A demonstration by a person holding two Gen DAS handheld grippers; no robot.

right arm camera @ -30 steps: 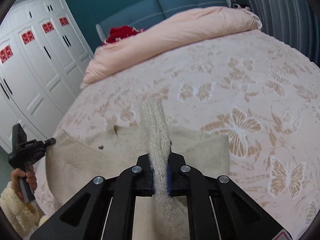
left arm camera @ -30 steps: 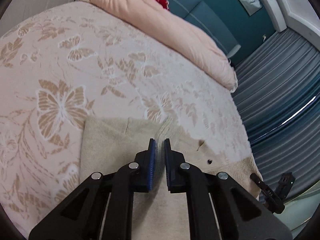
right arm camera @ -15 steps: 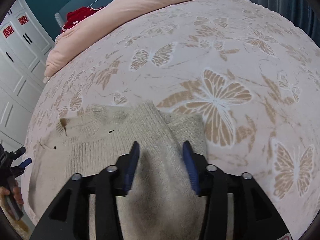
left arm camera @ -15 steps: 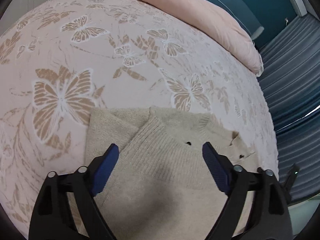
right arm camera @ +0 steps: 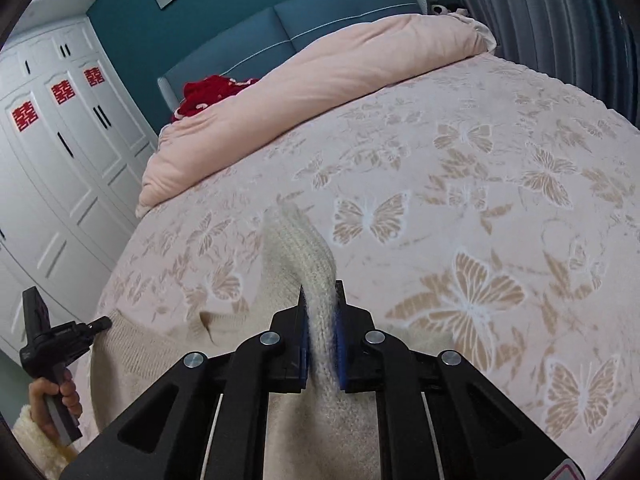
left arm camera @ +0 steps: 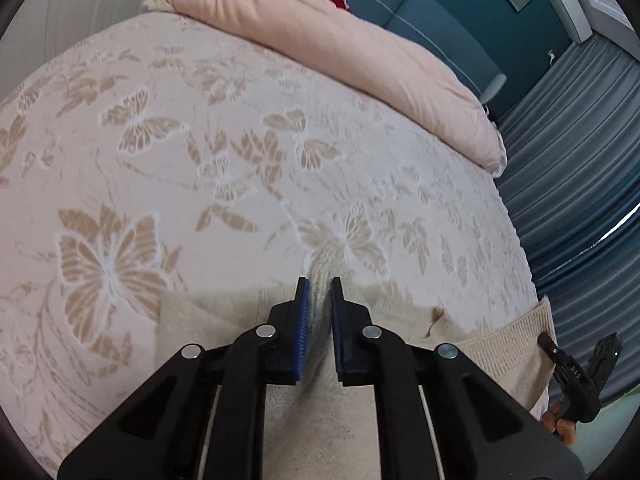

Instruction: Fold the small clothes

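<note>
Bed (left arm camera: 200,160): butterfly cover, carries the work. Sweater (right arm camera: 160,360): cream knit, near edge. Half a sec. ago we had both hand-held grippers apart; now left hand-held gripper (left arm camera: 319,282) and right (right arm camera: 321,286) each clamp a knit ridge. We judge next fold starting.

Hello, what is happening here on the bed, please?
A person is folding a small beige sweater on a bed with a butterfly cover, using a handheld gripper in each hand. The right gripper is shut on a knitted fold of the sweater, which sticks up past its fingers. The left gripper is also shut on a fold of it. The rest of the sweater lies spread near the bed's edge.
</note>
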